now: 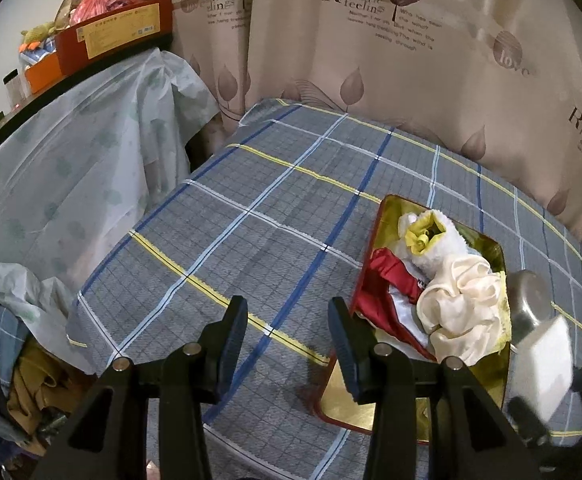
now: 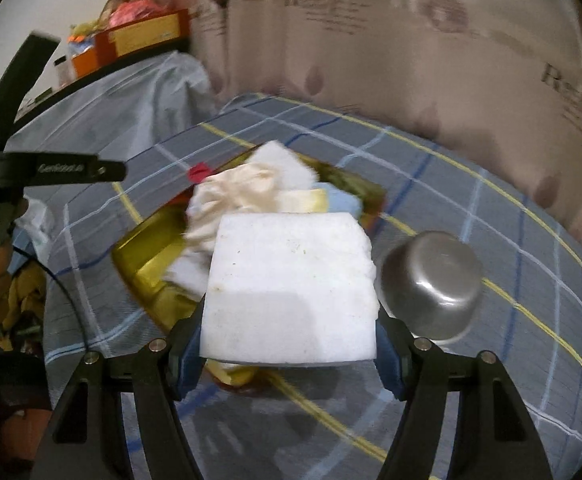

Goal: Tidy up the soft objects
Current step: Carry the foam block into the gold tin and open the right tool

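My right gripper (image 2: 291,340) is shut on a white sponge block (image 2: 291,288), which it holds over the near end of a gold tray with a red rim (image 2: 147,252). In the tray lie a cream satin cloth (image 2: 243,188), a white plush piece and a light blue item (image 2: 343,202). The left wrist view shows the same tray (image 1: 347,404) with a white and yellow plush (image 1: 431,236), a red cloth (image 1: 383,276) and the cream cloth (image 1: 463,304). My left gripper (image 1: 287,308) stands open and empty over the checked cloth, just left of the tray. The sponge block (image 1: 543,360) appears blurred at the right.
An upturned steel bowl (image 2: 431,280) sits on the checked bedsheet (image 1: 251,200) right of the tray. A curtain (image 1: 371,60) hangs behind. A plastic-covered table (image 1: 71,152) with boxes stands at the left, and clothes are piled low on the left (image 1: 31,380).
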